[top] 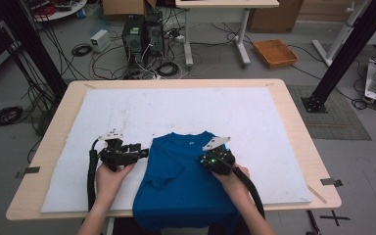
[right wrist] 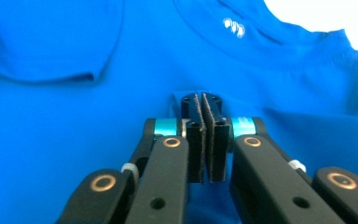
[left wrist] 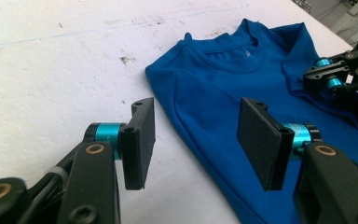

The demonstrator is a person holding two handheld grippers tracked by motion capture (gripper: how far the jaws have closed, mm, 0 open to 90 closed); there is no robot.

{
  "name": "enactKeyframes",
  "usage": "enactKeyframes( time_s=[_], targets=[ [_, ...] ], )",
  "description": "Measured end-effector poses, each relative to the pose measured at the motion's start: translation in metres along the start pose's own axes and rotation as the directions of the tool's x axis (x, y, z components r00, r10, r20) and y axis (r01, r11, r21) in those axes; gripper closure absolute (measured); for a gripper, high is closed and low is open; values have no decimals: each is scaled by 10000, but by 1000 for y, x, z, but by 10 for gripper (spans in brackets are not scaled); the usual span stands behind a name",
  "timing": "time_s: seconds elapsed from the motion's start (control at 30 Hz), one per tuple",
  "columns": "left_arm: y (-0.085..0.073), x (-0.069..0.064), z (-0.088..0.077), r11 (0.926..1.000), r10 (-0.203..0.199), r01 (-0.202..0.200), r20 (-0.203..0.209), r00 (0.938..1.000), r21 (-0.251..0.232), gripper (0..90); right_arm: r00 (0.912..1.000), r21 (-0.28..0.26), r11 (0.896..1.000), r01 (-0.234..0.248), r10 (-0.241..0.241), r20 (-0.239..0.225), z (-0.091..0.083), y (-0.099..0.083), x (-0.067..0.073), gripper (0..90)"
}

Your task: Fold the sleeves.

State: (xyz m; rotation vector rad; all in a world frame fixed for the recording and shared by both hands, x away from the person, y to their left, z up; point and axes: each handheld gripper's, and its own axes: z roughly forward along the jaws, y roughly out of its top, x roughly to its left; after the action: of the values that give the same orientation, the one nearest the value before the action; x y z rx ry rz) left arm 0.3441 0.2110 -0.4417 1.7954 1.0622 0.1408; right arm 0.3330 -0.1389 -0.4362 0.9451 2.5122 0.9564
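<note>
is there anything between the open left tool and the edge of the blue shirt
Nothing visible. The left tool stands open over the white mat, its jaws either side of the shirt's near edge, with bare mat and cloth between them. The right tool is farther across the shirt, shut on a fold.

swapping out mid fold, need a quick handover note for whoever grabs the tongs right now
Left tongs: open, empty, jaws either side of the shirt's left edge, gripping nothing.
Right tongs: shut on a pinch of fabric on the right side of the blue t-shirt, below the collar.
Shirt: lies collar away from you on the white mat, hem hanging over the near table edge. Both sleeves look folded inward.
Left to do: probably the lengthwise and crosswise folds.
</note>
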Motion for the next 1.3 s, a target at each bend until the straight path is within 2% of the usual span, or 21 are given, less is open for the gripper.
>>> enactKeyframes(
  time_s=[0.03, 0.13, 0.33, 0.43, 0.47, 0.57, 0.6, 0.63, 0.67, 0.7, 0.73, 0.77, 0.8, 0.83, 0.87, 0.9, 0.93, 1.03, 1.13, 1.17, 1.3],
  targets=[
    [0, 0, 0, 10000, 0, 0, 0, 10000, 0, 467, 10000, 0, 10000, 0, 0, 0, 0, 0, 0, 891],
    [0, -1, 0, 10000, 23, -23, 15, 10000, 18, 467, 9986, -587, 9976, -376, 354, -396, -1, 8, -2, 890],
    [0, -1, 0, 10000, 11, -11, 53, 10000, 26, 466, 9949, -927, 9912, -942, 903, -452, 2, 14, -7, 856],
    [0, -1, 0, 10000, -14, 14, 68, 10000, 44, 466, 9937, -955, 9902, -1020, 971, -552, 2, 14, -8, 854],
    [0, -1, 0, 10000, 4, -4, 61, 10000, 45, 467, 9935, -1041, 9891, -1040, 984, -573, -2, 13, -8, 791],
    [0, -1, 0, 10000, -12, 12, 138, 9999, -13, 459, 9939, -1187, 9881, -979, 909, -628, -7, 11, -9, 757],
    [1, -2, -2, 9999, 86, -84, 125, 9999, -142, 457, 9931, -1483, 9824, -1140, 1083, -460, -16, 8, -14, 649],
    [1, -2, -2, 9999, 86, -84, 125, 9999, -142, 457, 9931, -1483, 9824, -1140, 1083, -460, -16, 8, -14, 649],
    [2, -3, -4, 9990, 227, -220, 179, 9996, -388, 456, 9877, -1780, 9716, -1556, 1500, -446, -26, 3, -25, 599],
    [2, -3, -4, 9990, 227, -220, 179, 9996, -388, 455, 9877, -1780, 9716, -1556, 1500, -446, -26, 3, -25, 599],
    [5, -3, -5, 9987, 370, -364, 140, 9992, -366, 453, 9801, -2084, 9578, -1978, 1970, -250, -37, -5, -40, 530],
    [5, -3, -5, 9987, 370, -364, 140, 9992, -366, 451, 9801, -2084, 9578, -1978, 1970, -250, -37, -5, -40, 530],
    [8, -3, -4, 9984, 395, -386, 220, 9990, -402, 443, 9673, -2451, 9368, -2495, 2532, -168, -47, -14, -55, 497],
    [8, -3, -4, 9984, 395, -386, 220, 9990, -402, 442, 9673, -2451, 9368, -2495, 2532, -168, -47, -14, -55, 497],
    [11, -4, -2, 9987, 357, -346, 305, 9989, -374, 441, 9577, -2771, 9194, -2791, 2877, -98, -57, -24, -66, 484],
    [11, -4, -2, 9987, 357, -346, 305, 9989, -374, 441, 9577, -2771, 9194, -2791, 2877, -98, -57, -24, -66, 484],
    [14, -5, 1, 9989, 393, -387, 215, 9990, -282, 442, 9512, -2957, 9082, -2961, 3085, -51, -63, -34, -74, 485],
    [15, -5, 5, 9992, 340, -337, 161, 9993, -192, 443, 9463, -2974, 9030, -3100, 3231, -55, -65, -41, -78, 478],
    [15, -3, 12, 9989, 477, -478, -250, 9985, -36, 452, 9438, -2994, 9010, -3138, 3304, 52, -63, -48, -82, 463],
    [15, -3, 12, 9989, 477, -478, -250, 9985, -36, 452, 9438, -2994, 9010, -3138, 3304, 52, -63, -48, -82, 463],
    [16, 1, 9, 9967, 684, -707, -542, 9962, -407, 447, 9440, -3070, 8995, -3109, 3298, 102, -64, -47, -86, 438]
  ],
)
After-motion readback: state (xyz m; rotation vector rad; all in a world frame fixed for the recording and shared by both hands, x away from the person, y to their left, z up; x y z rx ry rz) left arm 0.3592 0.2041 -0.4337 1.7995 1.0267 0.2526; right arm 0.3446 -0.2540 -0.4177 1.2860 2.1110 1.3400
